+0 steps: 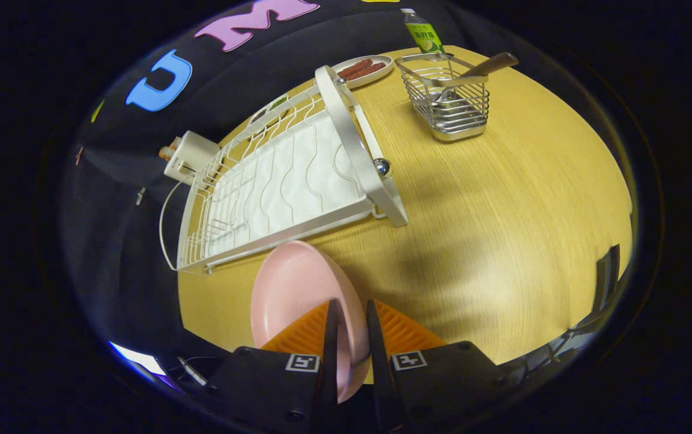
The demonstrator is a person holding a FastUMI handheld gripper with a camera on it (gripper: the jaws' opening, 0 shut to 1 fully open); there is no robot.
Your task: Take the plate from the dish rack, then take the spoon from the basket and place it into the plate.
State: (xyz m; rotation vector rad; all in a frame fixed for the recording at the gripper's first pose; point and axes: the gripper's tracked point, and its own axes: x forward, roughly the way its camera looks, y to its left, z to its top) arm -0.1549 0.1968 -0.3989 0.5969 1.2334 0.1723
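Note:
A pink plate (298, 295) is held on edge between my fingers, its rim pinched by both; my gripper (351, 313) is shut on it above the wooden table. Beyond the plate lies the white dish rack (279, 181), with nothing in its slots. Farther off, past the rack's end, stands a wire basket (451, 105) with a wooden-handled spoon (481, 67) leaning out of it.
A small plate with sausages (363, 69) sits behind the rack, and a green-labelled bottle (423, 33) stands behind the basket. A white box (189, 155) sits by the rack's far side. Bare wooden tabletop (503, 229) stretches between my fingers and the basket.

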